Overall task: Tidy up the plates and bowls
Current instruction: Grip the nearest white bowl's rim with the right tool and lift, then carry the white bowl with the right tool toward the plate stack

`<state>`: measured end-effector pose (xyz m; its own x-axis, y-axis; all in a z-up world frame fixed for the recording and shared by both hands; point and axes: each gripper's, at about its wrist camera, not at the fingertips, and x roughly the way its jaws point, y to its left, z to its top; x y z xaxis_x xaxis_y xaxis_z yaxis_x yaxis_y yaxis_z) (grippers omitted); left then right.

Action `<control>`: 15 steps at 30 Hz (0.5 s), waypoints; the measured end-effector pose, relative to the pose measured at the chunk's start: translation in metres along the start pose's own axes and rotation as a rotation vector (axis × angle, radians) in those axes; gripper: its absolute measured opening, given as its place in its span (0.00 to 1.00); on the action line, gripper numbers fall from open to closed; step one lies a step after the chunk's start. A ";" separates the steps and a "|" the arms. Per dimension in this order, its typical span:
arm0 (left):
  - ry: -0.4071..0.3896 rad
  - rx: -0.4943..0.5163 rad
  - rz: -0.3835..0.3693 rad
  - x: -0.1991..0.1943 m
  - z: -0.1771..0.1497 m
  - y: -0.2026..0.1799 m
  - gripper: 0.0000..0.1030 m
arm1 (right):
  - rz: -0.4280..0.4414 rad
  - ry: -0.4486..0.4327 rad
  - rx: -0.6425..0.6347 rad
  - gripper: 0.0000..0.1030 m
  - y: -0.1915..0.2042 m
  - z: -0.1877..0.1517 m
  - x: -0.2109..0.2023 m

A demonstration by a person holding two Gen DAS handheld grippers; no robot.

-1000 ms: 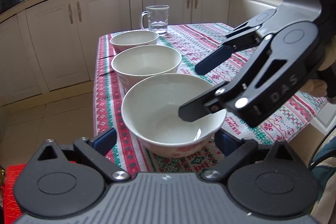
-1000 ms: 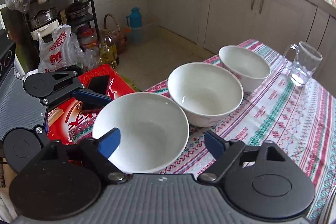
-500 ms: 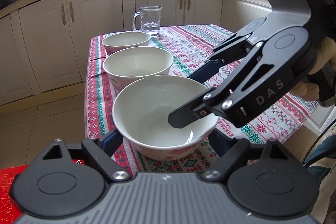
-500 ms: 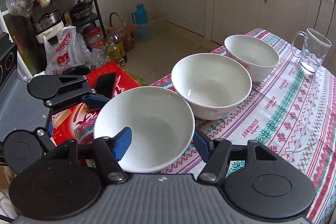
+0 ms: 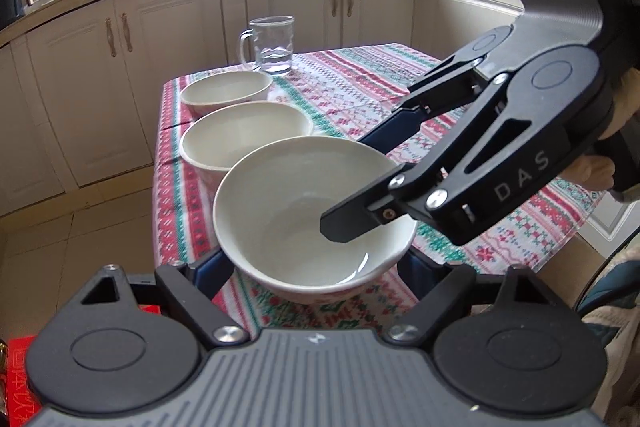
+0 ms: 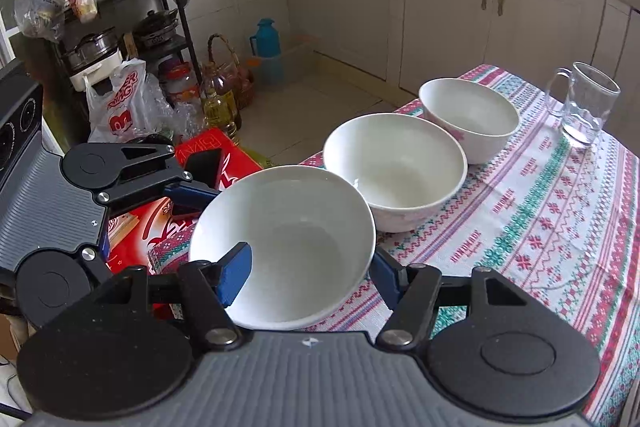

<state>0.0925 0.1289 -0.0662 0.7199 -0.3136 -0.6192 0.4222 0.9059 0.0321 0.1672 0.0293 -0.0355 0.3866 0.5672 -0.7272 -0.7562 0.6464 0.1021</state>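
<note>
Gripper work is centring on the nearest bowl [image 5: 304,219], at six o'clock on the striped tablecloth [image 5: 360,95]. My left gripper [image 5: 308,267] is spread wide and cupping that bowl from outside, one blue finger [image 5: 212,267] showing at each flank low on the wall, which is probably why the bowl is sitting tipped and a little raised over the table corner. Whether those fingers are actually pressing the wall I cannot tell, since the bowl is hiding their tips. My right gripper [image 6: 308,275] is reaching in from three o'clock with one finger [image 6: 234,273] inside the rim and the other outside, straddling the wall without visibly pinching it; I judge this as readying a rim grip so the bowl can be lifted and nested.

Towards twelve o'clock the middle bowl [image 5: 244,139] is sitting just beyond, its rim almost touching the near one, and the far bowl [image 5: 226,93] is lining up behind it. All three are looking empty, apart from a glossy sheen on the bottoms. A glass mug [image 5: 270,45] is standing at the far edge, holding a little water.
</note>
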 end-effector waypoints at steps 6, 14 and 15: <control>-0.001 0.033 -0.042 0.007 0.012 -0.017 0.85 | -0.034 -0.022 0.028 0.69 -0.011 -0.012 -0.020; -0.008 0.086 -0.119 0.028 0.030 -0.048 0.85 | -0.110 -0.037 0.094 0.71 -0.036 -0.037 -0.048; -0.008 0.089 -0.129 0.031 0.031 -0.051 0.85 | -0.118 -0.039 0.104 0.71 -0.039 -0.040 -0.052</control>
<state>0.1105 0.0636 -0.0628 0.6609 -0.4283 -0.6163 0.5585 0.8292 0.0227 0.1556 -0.0457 -0.0290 0.4913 0.5018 -0.7119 -0.6460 0.7582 0.0886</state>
